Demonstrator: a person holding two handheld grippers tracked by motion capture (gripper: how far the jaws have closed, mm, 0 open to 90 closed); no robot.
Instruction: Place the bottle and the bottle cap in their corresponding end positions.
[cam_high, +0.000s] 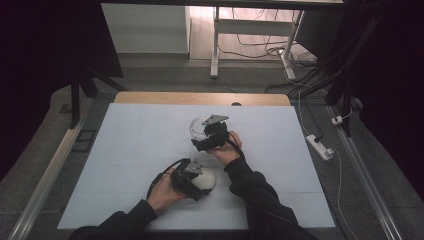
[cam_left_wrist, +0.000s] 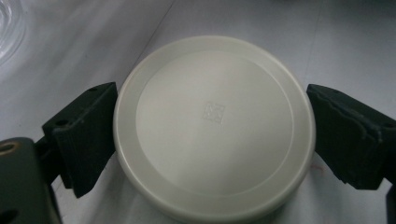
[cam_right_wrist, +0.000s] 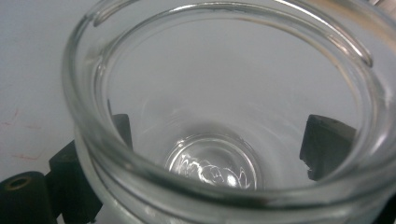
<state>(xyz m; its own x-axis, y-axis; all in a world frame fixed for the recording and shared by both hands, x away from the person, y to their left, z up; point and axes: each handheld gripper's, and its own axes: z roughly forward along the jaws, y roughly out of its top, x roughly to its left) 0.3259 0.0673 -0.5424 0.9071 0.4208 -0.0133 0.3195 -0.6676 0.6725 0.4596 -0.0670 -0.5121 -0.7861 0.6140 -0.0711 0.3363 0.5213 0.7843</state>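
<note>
Jar (cam_right_wrist: 224, 140) cut off by the frame at right and bottom; base blurred through the glass, jaws dim behind its wall. Contact between jaws and glass impossible to tell. Lid (cam_left_wrist: 212, 126) mostly hidden under the left gripper (cam_high: 192, 176) from above. Lid's small stamped mark too small to read.

Both forearms came in from the bottom of the high view in dark sleeves, the left hand (cam_high: 161, 194) low on the near side and the right hand (cam_high: 226, 151) farther forward and bent at the wrist. The left gripper (cam_high: 192, 177) pointed toward the right with its jaws spread wide and something round between them. The right gripper (cam_high: 207, 131) pointed away from the person, jaws likewise parted around what sat between them.
</note>
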